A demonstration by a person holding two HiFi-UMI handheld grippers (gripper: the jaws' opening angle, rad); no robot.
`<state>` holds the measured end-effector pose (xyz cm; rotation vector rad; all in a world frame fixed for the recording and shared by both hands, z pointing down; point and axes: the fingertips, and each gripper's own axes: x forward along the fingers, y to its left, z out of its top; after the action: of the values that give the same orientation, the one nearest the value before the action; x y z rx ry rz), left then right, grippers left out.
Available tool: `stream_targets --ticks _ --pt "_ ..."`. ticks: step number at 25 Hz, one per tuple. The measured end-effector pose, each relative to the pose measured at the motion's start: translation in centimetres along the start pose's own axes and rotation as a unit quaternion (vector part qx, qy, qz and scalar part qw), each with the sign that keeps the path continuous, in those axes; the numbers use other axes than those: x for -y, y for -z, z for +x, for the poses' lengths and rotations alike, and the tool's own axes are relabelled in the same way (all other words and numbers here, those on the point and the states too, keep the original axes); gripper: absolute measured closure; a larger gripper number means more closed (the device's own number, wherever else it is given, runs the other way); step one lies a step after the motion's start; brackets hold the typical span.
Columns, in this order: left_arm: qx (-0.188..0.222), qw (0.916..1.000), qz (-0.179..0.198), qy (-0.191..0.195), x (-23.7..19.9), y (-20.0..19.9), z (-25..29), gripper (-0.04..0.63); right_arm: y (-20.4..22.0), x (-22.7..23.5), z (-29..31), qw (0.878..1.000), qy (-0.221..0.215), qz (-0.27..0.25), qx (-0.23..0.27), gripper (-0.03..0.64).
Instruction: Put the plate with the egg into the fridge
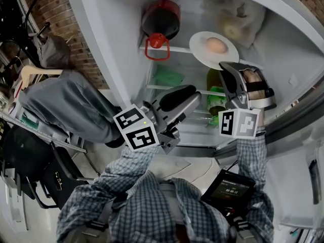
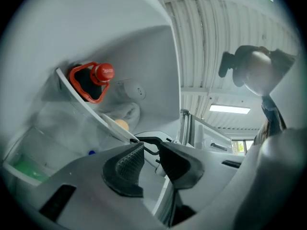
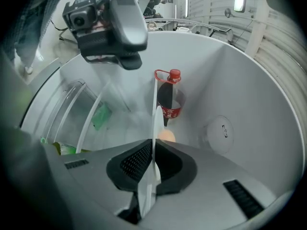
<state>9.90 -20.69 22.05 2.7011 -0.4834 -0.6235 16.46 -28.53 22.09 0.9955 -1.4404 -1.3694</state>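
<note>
Plate [image 1: 212, 49] with egg [image 1: 216, 45] on it, already inside fridge [image 1: 111, 44], at level of top shelf [image 1: 174, 48], just right of bottle [image 1: 161, 19] and in front of bag [image 1: 238, 19]. Pinched at near rim by right gripper [image 1: 229, 69]. In right gripper view, seen edge-on between the 2 jaws, both pressed onto it. Contact of underside with shelf: cannot tell. Left gripper [image 1: 185, 96] lower and more to the left, near the fridge opening, its 2 jaws a little apart with nothing between, not touching plate.

Most probably the step of setting down. To do it well:

Hold the rim grip tight and plate level, because of loose, round egg, likely to roll at a small tilt.

Push in slowly, to bring most of plate over shelf and not leave it hanging over the front edge.

Stay apart from bottle, and mind red handle [image 1: 156, 49], standing out toward plate.

Lower fully onto shelf, and only then spread the jaws.

Pull right gripper straight back, without lifting the rim on the way out.

Hold left gripper out of the way, or ready under the front rim as 1 more support in case of tipping.
</note>
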Motion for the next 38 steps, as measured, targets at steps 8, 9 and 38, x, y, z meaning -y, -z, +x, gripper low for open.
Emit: stream_targets --ticks 8,9,38 --pt "0.018 0.9997 -0.014 0.007 0.9 -0.8 -2.1 0.492 -0.5 0.4 2.1 1.0 -0.005 0.001 0.004 0.598" --pt "0.018 0.9998 -0.01 0.006 1.0 -0.9 -2.4 0.492 -0.6 0.5 2.3 1.0 -0.006 0.002 0.005 0.598" --pt "-0.043 0.949 0.278 -0.143 -3.2 -2.3 7.4 0.588 -0.5 0.4 3.3 0.999 0.0 0.05 0.014 0.597"
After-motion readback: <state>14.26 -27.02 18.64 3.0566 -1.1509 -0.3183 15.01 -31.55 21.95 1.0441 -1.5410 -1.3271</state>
